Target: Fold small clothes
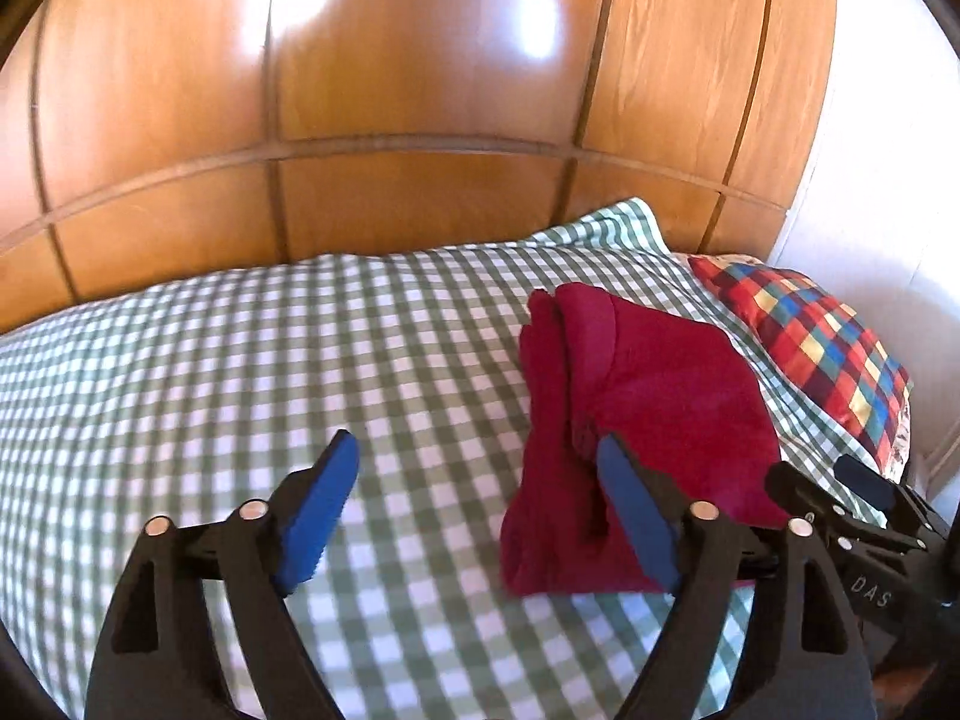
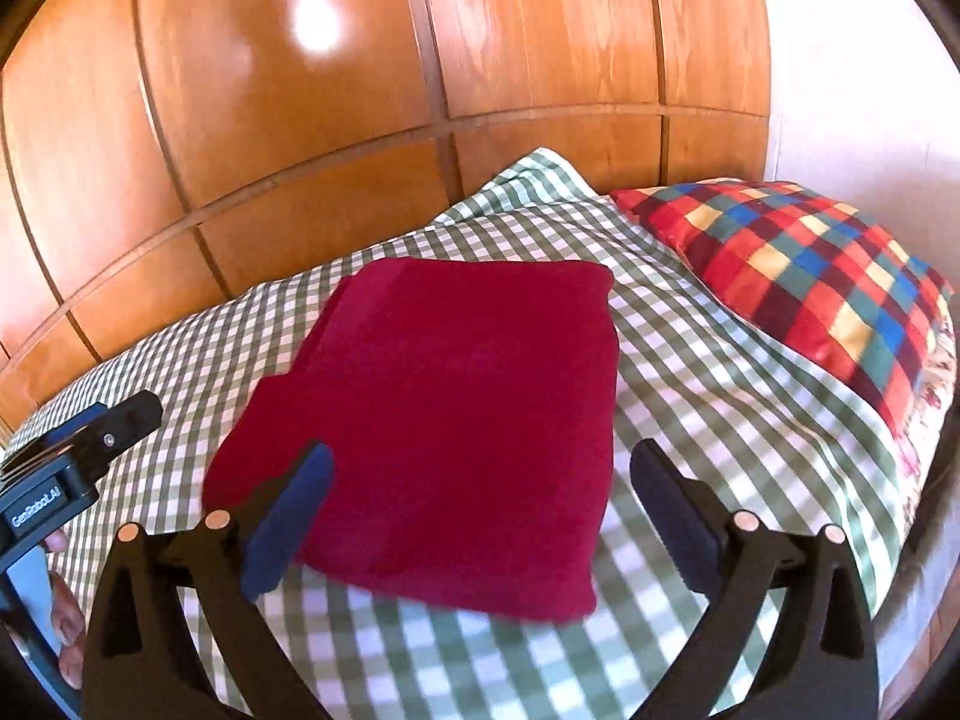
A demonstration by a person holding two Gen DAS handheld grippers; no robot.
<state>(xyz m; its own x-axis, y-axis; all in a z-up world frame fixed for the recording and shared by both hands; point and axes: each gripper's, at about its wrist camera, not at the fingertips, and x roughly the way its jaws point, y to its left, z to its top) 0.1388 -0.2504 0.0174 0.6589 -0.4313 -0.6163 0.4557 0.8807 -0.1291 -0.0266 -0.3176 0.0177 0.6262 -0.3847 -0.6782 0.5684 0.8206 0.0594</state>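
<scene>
Grippers come first, close to the cameras. The left gripper (image 1: 477, 483) has its blue pads wide apart with nothing held; one pad sits in front of the red cloth's edge. The right gripper (image 2: 480, 480) is wide apart too, empty, hanging over the near side of the red cloth (image 2: 444, 414). That cloth lies folded into a thick, neat block on the green checked bed sheet (image 2: 720, 372). I think this fold is finished and let go. Next, it may need moving aside, or new clothes found. Farther back are a bright checked pillow (image 2: 804, 276) and a wooden wall (image 2: 360, 120).
</scene>
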